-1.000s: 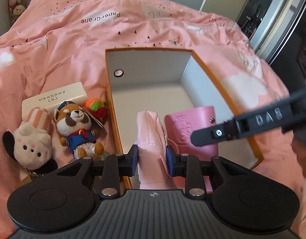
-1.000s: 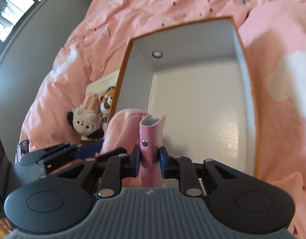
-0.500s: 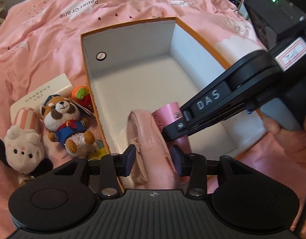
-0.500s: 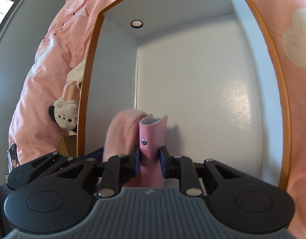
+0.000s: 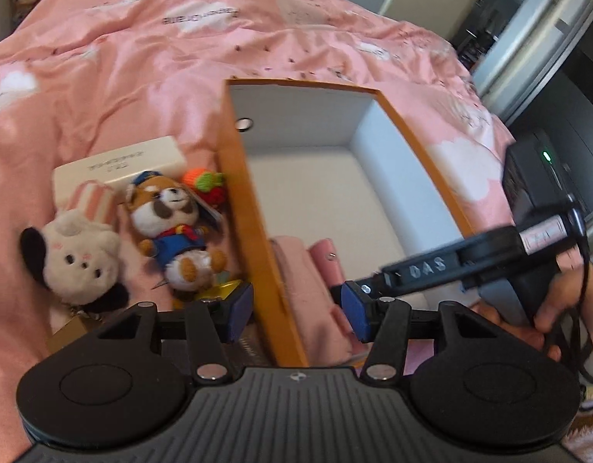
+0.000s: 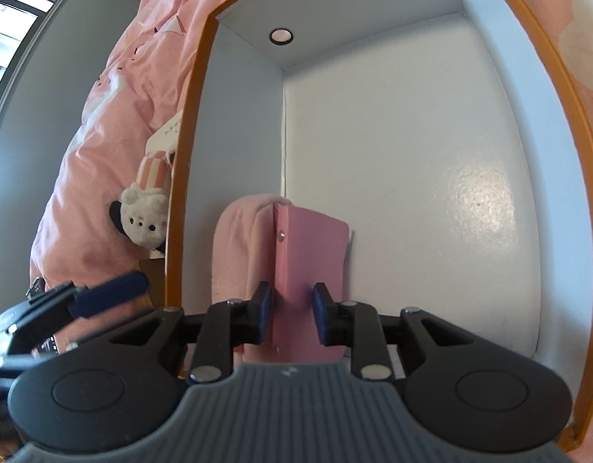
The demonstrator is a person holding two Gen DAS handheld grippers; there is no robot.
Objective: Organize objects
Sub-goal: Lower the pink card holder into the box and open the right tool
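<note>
The plush toys and small boxes that are left to be put away lie on the pink bedspread [image 5: 149,58], to the left of the orange box [image 5: 254,208]. Farthest left is the white plush dog [image 5: 78,262] in its striped hat, and just beside it the red-panda plush [image 5: 173,223] in a blue uniform. Both look light and soft, so they would squash under the pads, and the body seems the surest place to take them (a hat or a limb might slip free). Behind them lies a cream carton [image 5: 121,164], stiff and flat-sided, probably best pinched across its narrow faces. A small knitted orange-and-red toy [image 5: 205,185] sits against the box wall.

The left gripper [image 5: 298,310] hovers over that wall with its jaws spread wide and nothing between the pads, having just opened. Inside the box, at the near left corner, a folded pink cloth [image 6: 240,247] leans on the wall, limp and likely to slump. Touching it on the right stands the pink wallet [image 6: 308,270], firm and smooth, with a snap stud on its edge. The right gripper [image 6: 290,314] straddles its lower part, jaws parted and just loosened, with a sliver of gap showing at each pad, so it appears released. The rest of the box floor is bare white.
</note>
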